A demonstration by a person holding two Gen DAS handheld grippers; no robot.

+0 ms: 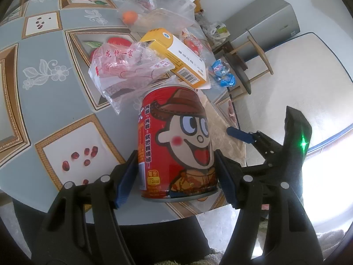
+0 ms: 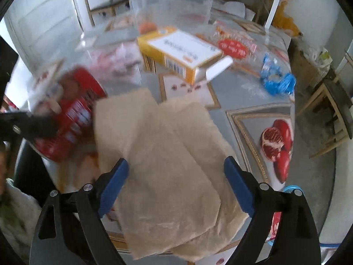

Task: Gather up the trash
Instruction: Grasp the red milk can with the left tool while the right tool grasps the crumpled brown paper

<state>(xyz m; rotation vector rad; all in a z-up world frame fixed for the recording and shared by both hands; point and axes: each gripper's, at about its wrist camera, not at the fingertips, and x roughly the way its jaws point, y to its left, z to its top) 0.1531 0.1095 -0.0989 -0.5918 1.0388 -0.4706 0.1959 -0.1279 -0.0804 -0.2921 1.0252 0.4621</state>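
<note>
"龙德一家" on clear plastic bag (image 1: 123,66); "173kcal" on red can (image 1: 176,143)

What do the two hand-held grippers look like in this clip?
Both look alike. The left hand-held gripper has glossy black plastic linkage arms with round silver pivot pins and flat blue pads on its fingers. The right hand-held gripper has the same black arms, silver pins and blue pads. A small green light glows on its black body in the left wrist view.

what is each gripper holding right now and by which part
The left gripper clamps the red can by its lower sides. The right gripper holds nothing, open over the brown paper.
</note>
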